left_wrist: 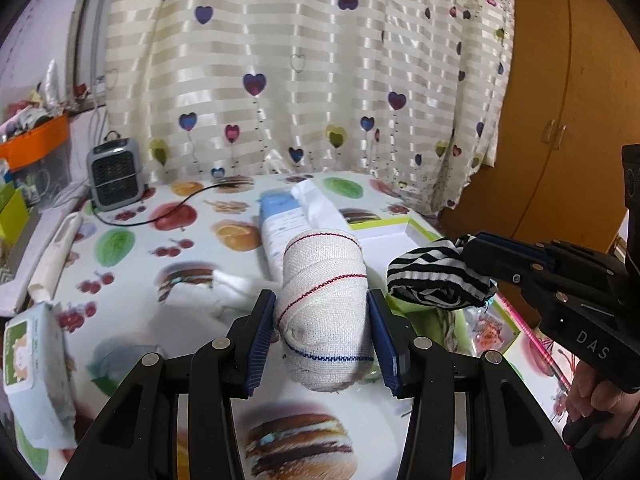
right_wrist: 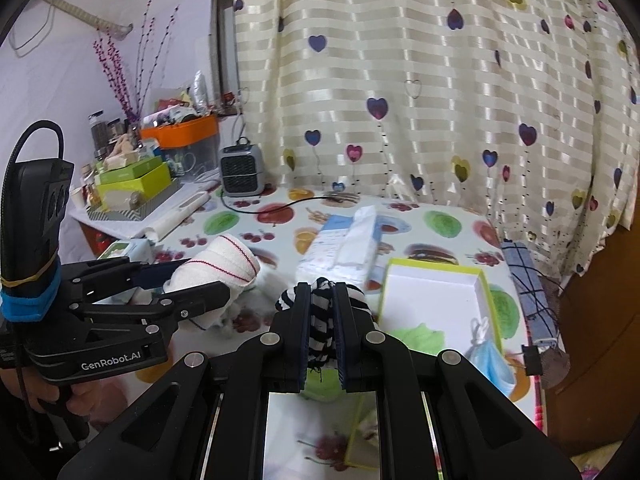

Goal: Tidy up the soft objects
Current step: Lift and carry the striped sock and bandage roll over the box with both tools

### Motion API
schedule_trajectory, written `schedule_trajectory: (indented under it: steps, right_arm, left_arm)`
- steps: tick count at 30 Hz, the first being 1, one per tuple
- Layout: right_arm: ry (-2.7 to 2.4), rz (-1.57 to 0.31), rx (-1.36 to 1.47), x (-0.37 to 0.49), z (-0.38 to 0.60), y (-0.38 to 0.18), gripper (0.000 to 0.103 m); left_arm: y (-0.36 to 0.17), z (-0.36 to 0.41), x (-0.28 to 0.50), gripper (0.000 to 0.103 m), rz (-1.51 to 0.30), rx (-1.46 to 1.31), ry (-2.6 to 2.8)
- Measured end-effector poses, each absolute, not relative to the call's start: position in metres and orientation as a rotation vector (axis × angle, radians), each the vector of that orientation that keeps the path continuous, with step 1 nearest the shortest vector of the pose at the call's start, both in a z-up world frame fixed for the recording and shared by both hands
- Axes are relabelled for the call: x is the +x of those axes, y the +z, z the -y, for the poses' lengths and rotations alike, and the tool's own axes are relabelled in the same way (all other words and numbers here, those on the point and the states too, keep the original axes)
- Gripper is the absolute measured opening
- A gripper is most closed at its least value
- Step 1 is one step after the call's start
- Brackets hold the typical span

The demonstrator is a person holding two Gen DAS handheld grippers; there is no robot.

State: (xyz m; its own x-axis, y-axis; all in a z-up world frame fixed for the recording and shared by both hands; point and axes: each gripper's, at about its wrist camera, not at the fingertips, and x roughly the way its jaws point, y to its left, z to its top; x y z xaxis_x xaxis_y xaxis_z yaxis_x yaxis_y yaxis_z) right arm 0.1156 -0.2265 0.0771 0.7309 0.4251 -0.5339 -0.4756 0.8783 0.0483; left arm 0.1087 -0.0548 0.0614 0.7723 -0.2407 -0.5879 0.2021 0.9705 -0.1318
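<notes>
Held above a fruit-and-burger printed tabletop (left_wrist: 168,248): a rolled white bandage (left_wrist: 326,312), pinched between the blue-padded fingers of the left gripper (left_wrist: 322,320). Just to its right, a black-and-white striped cloth (left_wrist: 436,276), clamped in the narrowly closed fingers of the right gripper (right_wrist: 322,320). Lying below and beyond: a white box with green rim (right_wrist: 432,292), a blue face mask (right_wrist: 490,360) at its near edge, a tissue pack (right_wrist: 348,244), a small grey heater (left_wrist: 114,178) by the heart-patterned curtain (left_wrist: 304,64).
</notes>
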Motion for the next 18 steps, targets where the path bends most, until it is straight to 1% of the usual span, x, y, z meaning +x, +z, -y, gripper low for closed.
schedule_trajectory:
  steps: [18]
  right_arm:
    - [0.348,-0.588,-0.026,0.157,0.289,0.067,0.011]
  left_arm:
    - [0.054,0.098,0.152,0.045,-0.674,-0.036,-0.329]
